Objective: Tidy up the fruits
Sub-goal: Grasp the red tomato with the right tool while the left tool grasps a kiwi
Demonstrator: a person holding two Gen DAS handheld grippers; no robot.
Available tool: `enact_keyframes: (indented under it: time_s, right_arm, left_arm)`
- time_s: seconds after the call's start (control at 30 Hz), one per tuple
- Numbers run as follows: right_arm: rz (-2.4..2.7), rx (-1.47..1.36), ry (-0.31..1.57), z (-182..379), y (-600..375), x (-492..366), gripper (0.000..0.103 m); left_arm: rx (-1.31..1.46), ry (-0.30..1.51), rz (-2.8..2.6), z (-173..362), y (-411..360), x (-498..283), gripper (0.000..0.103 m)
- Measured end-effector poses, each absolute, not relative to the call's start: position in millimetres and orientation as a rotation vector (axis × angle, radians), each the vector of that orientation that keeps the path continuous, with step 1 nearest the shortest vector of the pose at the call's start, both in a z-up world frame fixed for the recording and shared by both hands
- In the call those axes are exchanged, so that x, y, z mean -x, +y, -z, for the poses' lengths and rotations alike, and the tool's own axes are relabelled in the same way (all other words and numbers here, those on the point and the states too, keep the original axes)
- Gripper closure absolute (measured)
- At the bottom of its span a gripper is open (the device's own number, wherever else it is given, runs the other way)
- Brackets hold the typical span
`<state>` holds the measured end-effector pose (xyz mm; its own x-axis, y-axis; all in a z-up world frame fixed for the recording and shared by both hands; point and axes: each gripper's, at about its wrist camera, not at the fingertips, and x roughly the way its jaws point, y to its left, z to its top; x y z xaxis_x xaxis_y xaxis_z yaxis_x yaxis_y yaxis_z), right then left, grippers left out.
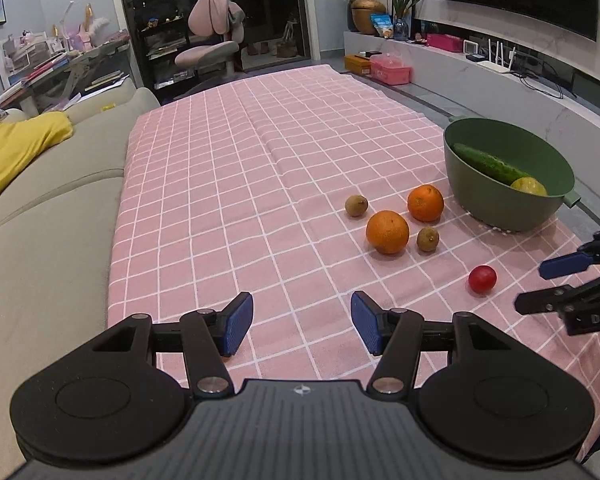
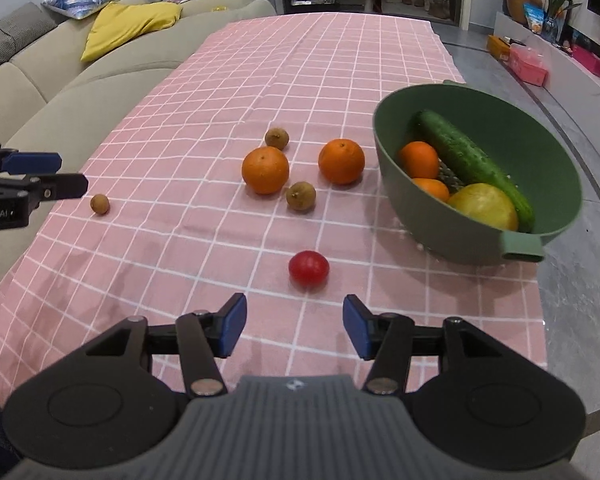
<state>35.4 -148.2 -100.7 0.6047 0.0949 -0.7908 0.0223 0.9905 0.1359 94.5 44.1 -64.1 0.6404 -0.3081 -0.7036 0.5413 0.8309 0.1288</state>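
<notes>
Small round red tomato [image 2: 308, 267]: light, smooth, bruisable; best pinched gently across its middle. Right gripper [image 2: 295, 325] jaws apart, empty; left gripper [image 1: 302, 324] likewise.

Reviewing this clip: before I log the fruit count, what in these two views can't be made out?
- Bowl contents, left wrist view: the near wall hides all but the cucumber and a yellow fruit's top.
- Bowl floor, right wrist view: fruit covers it.
- Small brown fruit: absent from the left wrist view, probably behind the left gripper.
- Right gripper, left wrist view: cut off by the right edge.
</notes>
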Motion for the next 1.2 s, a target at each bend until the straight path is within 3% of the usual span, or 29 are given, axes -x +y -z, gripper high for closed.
enact_keyframes:
  time_s: [0.43,0.73,1.2]
  right_arm:
    - [0.02,-0.139,0.916,138.6,-145.1,-71.2,0.054]
    - [0.016,-0.136,0.896,146.3,-149.8,-80.5,0.076]
    - [-0.026,-0.139,0.897,142.3,-139.8,-83.4,0.076]
  left_arm:
    - [-0.396,0.78,0.508,86.0,32.1,-105.8,0.036]
    - [-0.404,0.799,0.462,92.4,41.9,-113.4,0.036]
    - [-0.256,0.881,0.243,105.6,88.8,-144.2,0.03]
